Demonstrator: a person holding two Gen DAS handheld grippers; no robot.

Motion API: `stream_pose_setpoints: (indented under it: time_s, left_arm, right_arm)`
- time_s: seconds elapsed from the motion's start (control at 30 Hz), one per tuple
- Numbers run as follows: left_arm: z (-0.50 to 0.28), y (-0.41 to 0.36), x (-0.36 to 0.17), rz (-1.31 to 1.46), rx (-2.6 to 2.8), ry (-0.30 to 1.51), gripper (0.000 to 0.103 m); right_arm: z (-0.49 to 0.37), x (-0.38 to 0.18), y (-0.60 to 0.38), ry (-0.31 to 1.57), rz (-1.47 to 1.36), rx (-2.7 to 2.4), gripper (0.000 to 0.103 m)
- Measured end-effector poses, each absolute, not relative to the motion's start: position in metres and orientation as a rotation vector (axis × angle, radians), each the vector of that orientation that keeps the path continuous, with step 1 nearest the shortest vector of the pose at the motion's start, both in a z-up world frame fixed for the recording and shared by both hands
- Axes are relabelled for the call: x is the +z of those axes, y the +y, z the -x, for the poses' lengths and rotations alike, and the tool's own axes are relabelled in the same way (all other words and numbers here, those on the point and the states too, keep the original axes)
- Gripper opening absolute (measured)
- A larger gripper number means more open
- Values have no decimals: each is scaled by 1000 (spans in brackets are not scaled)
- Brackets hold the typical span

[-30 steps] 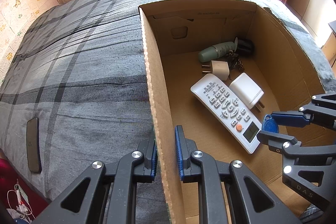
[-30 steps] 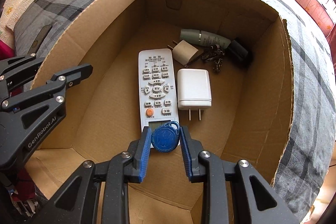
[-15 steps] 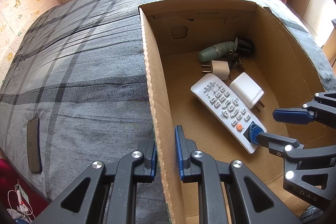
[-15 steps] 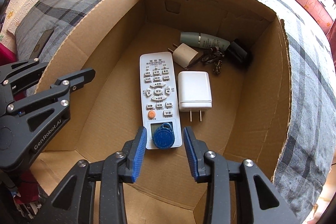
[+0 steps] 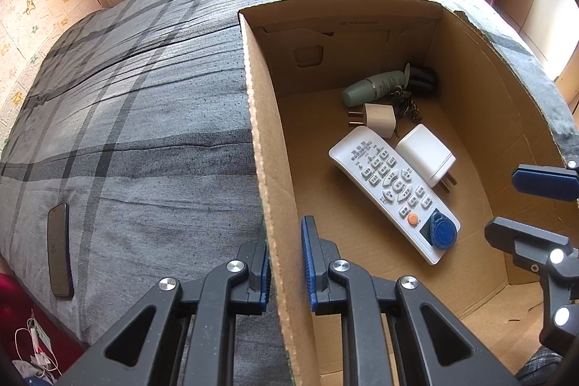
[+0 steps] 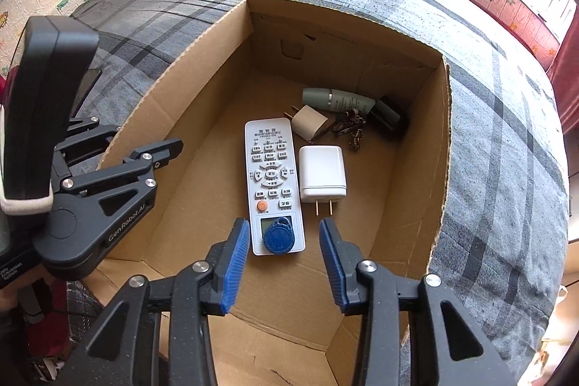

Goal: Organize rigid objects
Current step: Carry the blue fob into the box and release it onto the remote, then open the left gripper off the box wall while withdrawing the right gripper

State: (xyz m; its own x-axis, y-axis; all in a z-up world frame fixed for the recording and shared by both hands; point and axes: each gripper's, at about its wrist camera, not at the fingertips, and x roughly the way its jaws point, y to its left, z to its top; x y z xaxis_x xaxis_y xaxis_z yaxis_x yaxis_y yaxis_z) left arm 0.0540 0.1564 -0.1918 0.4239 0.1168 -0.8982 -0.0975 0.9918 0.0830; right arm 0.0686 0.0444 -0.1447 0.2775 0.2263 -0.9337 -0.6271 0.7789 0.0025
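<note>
We read the blue key fob (image 6: 278, 237) as light, rigid, slick — pinch its flat faces; right gripper (image 6: 284, 243) released, empty, jaws just widened, left gripper (image 5: 286, 263) clamped on the cardboard box (image 5: 269, 169) wall.

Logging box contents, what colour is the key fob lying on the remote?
Blue. The key fob shows best in the right wrist view.

a dark phone (image 5: 59, 250) lies on the grey plaid bedcover (image 5: 144, 118).
</note>
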Motion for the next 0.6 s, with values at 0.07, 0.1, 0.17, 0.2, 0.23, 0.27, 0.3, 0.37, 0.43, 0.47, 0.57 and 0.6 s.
stream_pose_setpoints:
  time_s: [0.07,0.1,0.17,0.2,0.23,0.27,0.3,0.37,0.43,0.47,0.57,0.6]
  left_arm:
    - [-54,157,-192,-17,134,1125,16]
    - [-54,157,-192,-16,134,1126,16]
    - [-55,158,-191,-13,134,1127,16]
    - [-54,158,-191,-10,134,1126,16]
    - [-54,158,-191,-10,134,1126,16]
    - [-54,158,-191,-10,134,1126,16]
    - [-54,157,-192,-12,134,1126,16]
    - [-55,157,-192,-17,134,1127,16]
    - [-55,157,-192,-15,133,1125,16]
    - [-54,157,-192,-15,133,1124,16]
    - [-54,156,-192,-22,136,1122,16]
    - [-54,156,-192,-24,137,1121,16]
  right_arm:
    - [-66,-136,40,1141,400,584,44]
    - [-65,-132,37,1133,396,580,45]
    - [-63,-124,33,1119,390,568,46]
    - [-62,-120,30,1111,387,561,47]
    - [-61,-117,27,1102,384,554,48]
    - [-60,-113,24,1096,380,546,48]
    - [-59,-111,22,1092,376,538,49]
    - [-58,-106,16,1085,362,527,52]
    - [-56,-101,10,1077,350,518,60]
    - [-56,-100,7,1074,341,513,63]
    - [-51,-94,-2,1063,317,501,70]
    - [-50,-92,-4,1058,310,497,73]
